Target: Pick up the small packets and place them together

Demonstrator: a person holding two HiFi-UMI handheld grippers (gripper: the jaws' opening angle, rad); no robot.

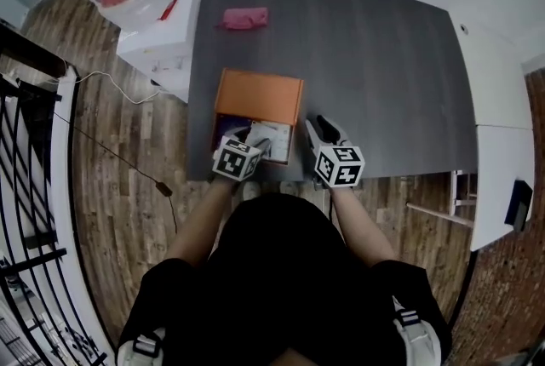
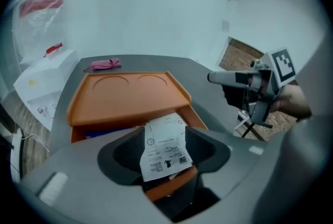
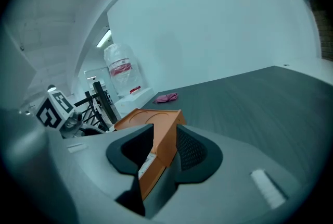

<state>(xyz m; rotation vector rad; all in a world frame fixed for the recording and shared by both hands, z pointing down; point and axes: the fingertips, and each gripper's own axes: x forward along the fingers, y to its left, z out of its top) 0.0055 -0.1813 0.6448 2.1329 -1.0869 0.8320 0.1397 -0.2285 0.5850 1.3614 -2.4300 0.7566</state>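
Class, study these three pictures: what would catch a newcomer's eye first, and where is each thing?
The orange box with its lid open, at the near edge of the dark grey table, draws the eye first. Next comes the white printed packet between the open jaws of the left gripper, over the box. A small pink item lies alone near the table's far edge.

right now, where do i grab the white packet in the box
Take the white packet by its upper half, which stands clear of the orange box's near wall. Come from above on the near side, since the open lid stands behind it; pinching its flat faces should hold better than its edges.
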